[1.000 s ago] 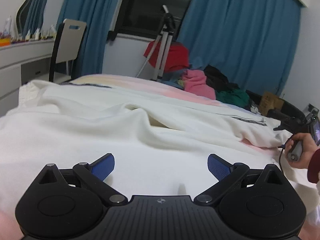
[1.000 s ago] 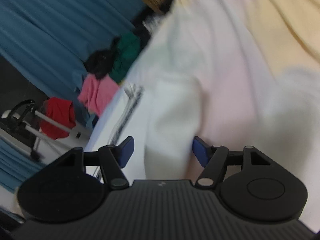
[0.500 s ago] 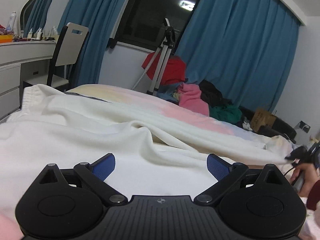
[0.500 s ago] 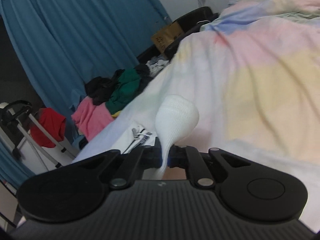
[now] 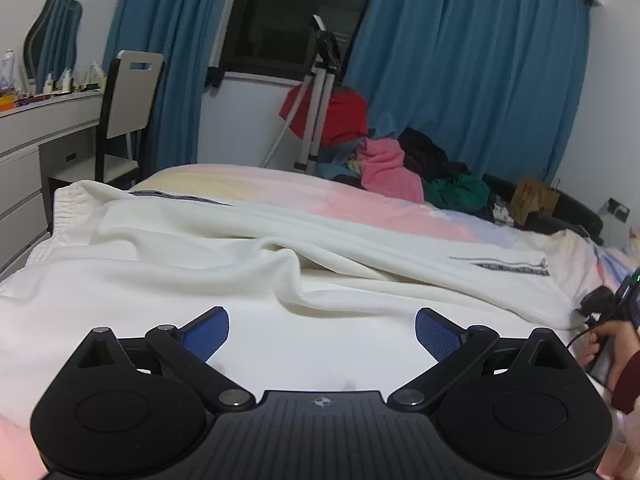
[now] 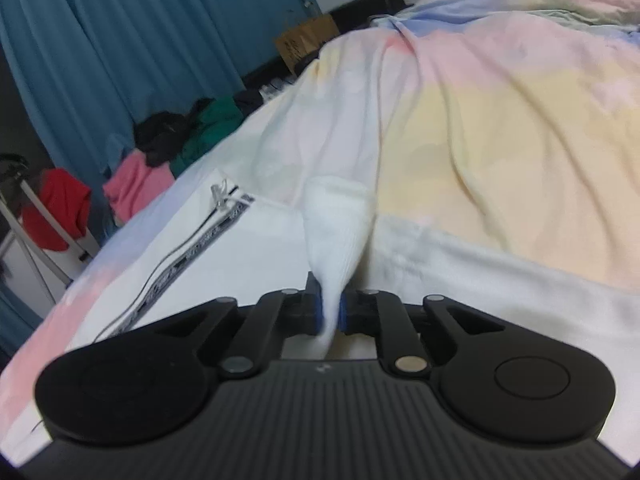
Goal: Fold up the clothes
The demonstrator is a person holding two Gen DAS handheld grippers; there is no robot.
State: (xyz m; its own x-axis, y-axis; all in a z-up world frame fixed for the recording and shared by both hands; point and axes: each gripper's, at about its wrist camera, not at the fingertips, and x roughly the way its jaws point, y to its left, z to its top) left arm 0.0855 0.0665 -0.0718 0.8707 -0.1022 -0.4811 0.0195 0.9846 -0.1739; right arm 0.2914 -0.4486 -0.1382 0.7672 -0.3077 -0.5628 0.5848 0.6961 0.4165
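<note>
White trousers (image 5: 208,264) with a dark patterned side stripe lie spread across the pastel bedsheet (image 5: 384,212). My left gripper (image 5: 322,334) is open and empty, its blue pads low over the white cloth near the waistband end. My right gripper (image 6: 330,312) is shut on a bunched white leg cuff (image 6: 338,220) of the trousers, which stands up between the pads. The striped leg (image 6: 192,252) lies flat to its left. The hand holding the right gripper (image 5: 608,336) shows at the right edge of the left wrist view.
A pile of pink, green and black clothes (image 5: 416,168) lies past the bed's far side, next to a tripod (image 5: 320,96) with a red garment. A chair (image 5: 128,108) and a white desk (image 5: 36,132) stand at left. Blue curtains (image 5: 460,72) hang behind. A cardboard box (image 5: 534,200) sits at right.
My right gripper closed on the white leg cuff and lifted it off the bed. My left gripper stayed open over the cloth, and its view tilted slightly upward.
</note>
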